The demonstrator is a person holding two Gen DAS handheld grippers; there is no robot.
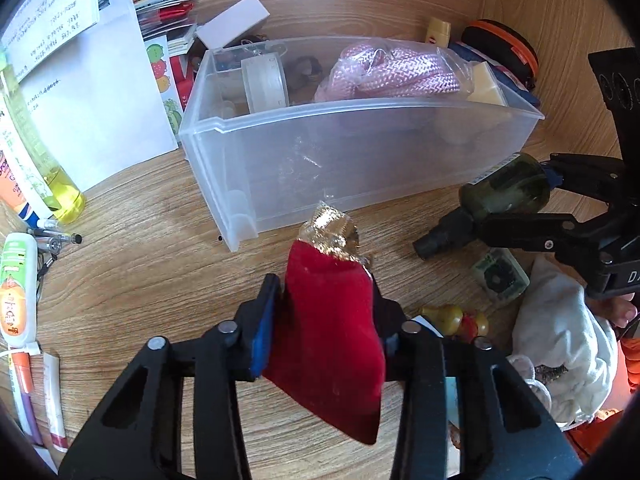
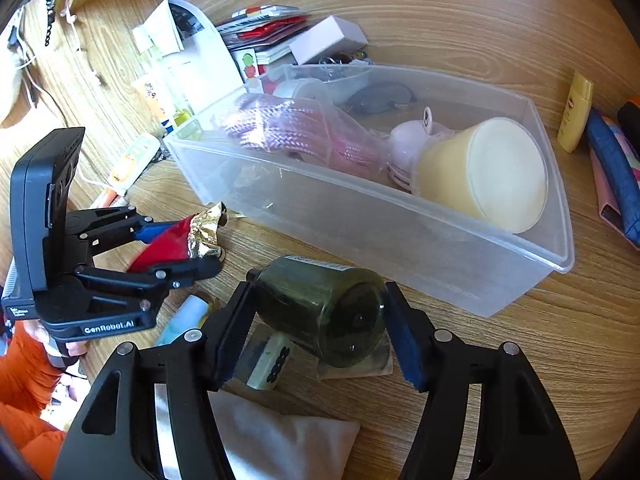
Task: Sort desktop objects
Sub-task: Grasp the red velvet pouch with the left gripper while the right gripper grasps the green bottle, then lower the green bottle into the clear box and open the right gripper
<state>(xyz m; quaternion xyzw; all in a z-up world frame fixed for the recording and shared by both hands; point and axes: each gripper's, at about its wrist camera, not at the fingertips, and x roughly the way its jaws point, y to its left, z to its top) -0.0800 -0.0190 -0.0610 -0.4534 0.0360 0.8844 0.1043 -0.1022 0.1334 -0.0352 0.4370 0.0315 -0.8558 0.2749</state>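
My left gripper (image 1: 326, 312) is shut on a red velvet pouch with a gold top (image 1: 332, 320) and holds it above the desk in front of the clear plastic bin (image 1: 360, 160). It also shows in the right wrist view (image 2: 180, 256), with the pouch (image 2: 172, 240) between its fingers. My right gripper (image 2: 320, 320) is shut on a dark green bottle (image 2: 320, 308) lying sideways, just in front of the bin (image 2: 400, 240). In the left wrist view the bottle (image 1: 504, 192) with its black cap sits in the right gripper (image 1: 520, 208) at the right.
The bin holds a pink rope in a bag (image 1: 384, 72), a tape roll (image 1: 264, 80), a cream cylinder (image 2: 484, 176) and a pink jar (image 2: 404, 152). Papers (image 1: 88, 92), tubes and pens lie left. A white cloth (image 2: 280, 440), a small tile (image 2: 272, 364) and a yellow toy (image 1: 444, 316) lie near.
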